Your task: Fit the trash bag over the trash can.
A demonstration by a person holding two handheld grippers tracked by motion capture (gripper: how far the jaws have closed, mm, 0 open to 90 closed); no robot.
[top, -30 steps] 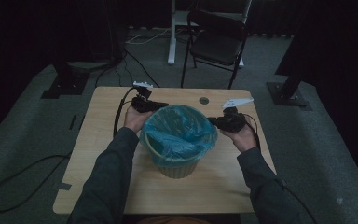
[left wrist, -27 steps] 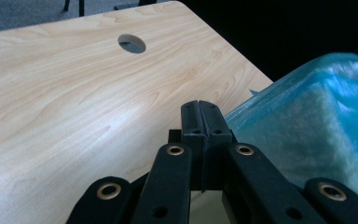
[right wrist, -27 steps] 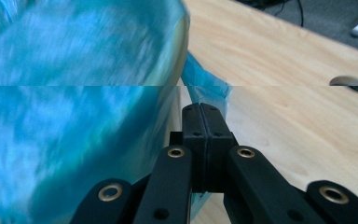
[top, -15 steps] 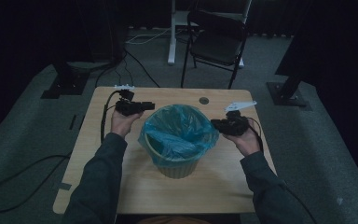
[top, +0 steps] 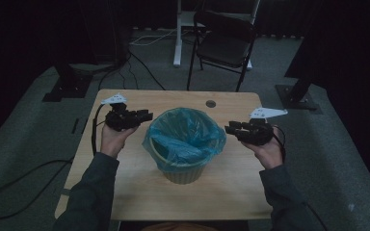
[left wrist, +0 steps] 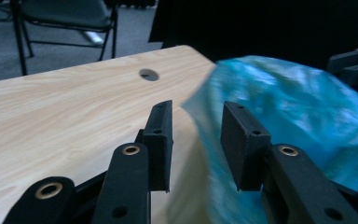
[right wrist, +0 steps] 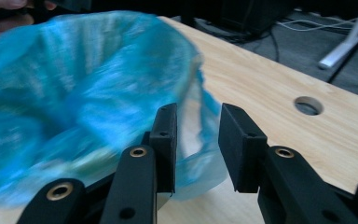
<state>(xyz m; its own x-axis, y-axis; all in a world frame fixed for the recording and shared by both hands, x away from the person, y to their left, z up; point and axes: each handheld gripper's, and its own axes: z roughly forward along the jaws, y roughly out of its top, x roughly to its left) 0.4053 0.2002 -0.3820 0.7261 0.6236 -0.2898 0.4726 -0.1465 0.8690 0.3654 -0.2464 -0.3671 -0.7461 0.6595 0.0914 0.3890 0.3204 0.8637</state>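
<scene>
A small bin lined with a blue plastic bag stands near the middle of the wooden desk, the bag's edge folded out over the rim all round. In the high view the left claw sits at about ten o'clock from the bin, just beside the bag, and the right claw at about three o'clock, close to the bag's edge but apart from it. Both claws have just been opening, and each now stands parted with nothing pressed between its pads. In the left gripper view, the left claw frames the blurred blue bag and bare desk. In the right gripper view, the right claw has the bag's edge behind its gap. A round hole lies in the desk at twelve o'clock from the bin, and a folding chair stands on the floor beyond.
</scene>
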